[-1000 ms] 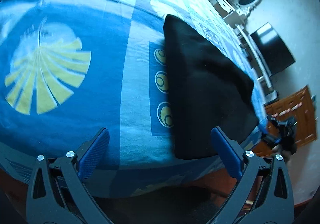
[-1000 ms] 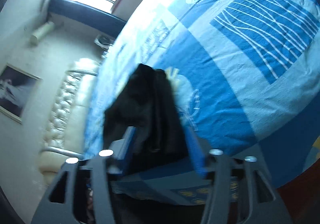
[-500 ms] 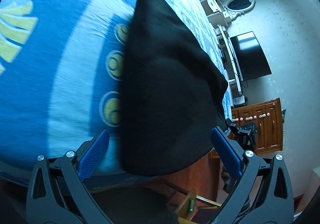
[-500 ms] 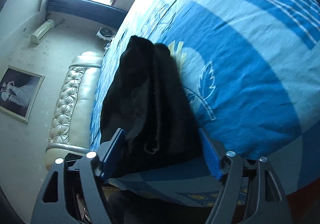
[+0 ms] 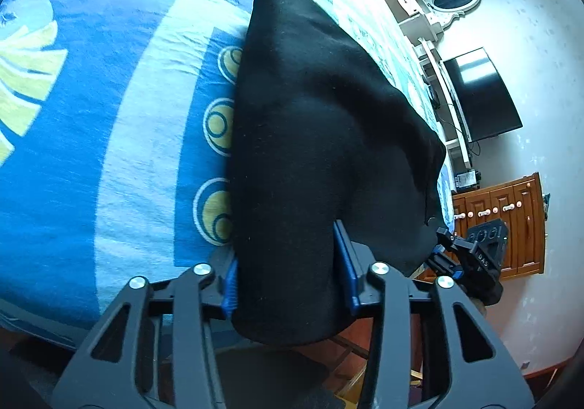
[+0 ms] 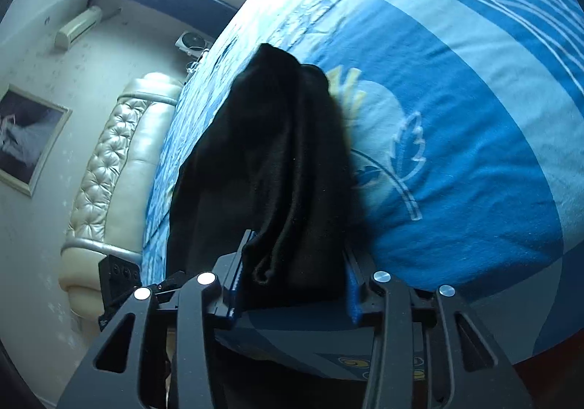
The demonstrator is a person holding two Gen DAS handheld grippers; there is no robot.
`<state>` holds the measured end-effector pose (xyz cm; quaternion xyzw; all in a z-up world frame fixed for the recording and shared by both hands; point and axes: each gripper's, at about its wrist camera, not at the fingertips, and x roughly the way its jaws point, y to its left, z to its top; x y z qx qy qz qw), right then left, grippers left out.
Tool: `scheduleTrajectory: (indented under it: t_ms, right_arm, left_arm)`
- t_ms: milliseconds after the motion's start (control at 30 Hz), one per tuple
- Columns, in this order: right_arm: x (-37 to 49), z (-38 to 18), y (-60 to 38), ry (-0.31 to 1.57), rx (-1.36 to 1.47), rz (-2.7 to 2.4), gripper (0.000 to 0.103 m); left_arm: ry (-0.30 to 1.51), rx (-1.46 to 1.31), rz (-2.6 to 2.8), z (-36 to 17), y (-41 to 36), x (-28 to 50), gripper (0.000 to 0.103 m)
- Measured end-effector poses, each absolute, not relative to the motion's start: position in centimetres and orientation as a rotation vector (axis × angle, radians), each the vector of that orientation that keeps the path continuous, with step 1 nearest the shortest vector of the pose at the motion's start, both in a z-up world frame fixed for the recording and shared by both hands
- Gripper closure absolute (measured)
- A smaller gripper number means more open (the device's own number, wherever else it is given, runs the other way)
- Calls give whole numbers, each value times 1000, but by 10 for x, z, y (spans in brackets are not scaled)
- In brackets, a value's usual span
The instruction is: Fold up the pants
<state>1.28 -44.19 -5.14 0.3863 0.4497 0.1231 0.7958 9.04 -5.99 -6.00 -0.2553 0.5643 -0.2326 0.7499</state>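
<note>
Both grippers have just closed on the black pants [image 5: 314,138], which lie at the edge of the blue bed [image 5: 120,124]: left gripper [image 5: 288,285] and right gripper [image 6: 292,281] each pinch cloth between narrowed fingers.

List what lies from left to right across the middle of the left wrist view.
Blue and yellow patterned bedsheet → black pants lying on it → white shelf unit → dark flat television screen → white wall.
</note>
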Motion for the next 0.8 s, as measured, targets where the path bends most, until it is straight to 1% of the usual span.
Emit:
scheduleTrajectory:
  t_ms: [133,433,633,800]
  right_arm:
    - [16,-49,-428,971,816,283,61]
    - [46,-54,-372,1019,803,383,62]
    - [62,-52,-325,1050,764,458,62]
    - [70,-53,-307,1062,753,492,62]
  left_arm:
    - [1219,-513,-477,-50,-51,89,64]
    - [1203,-464,-393,-35,6,80,64]
    - [1194,-480,-325,-29,49,73,64]
    - [1179,-477,-297,-26,66,66,64]
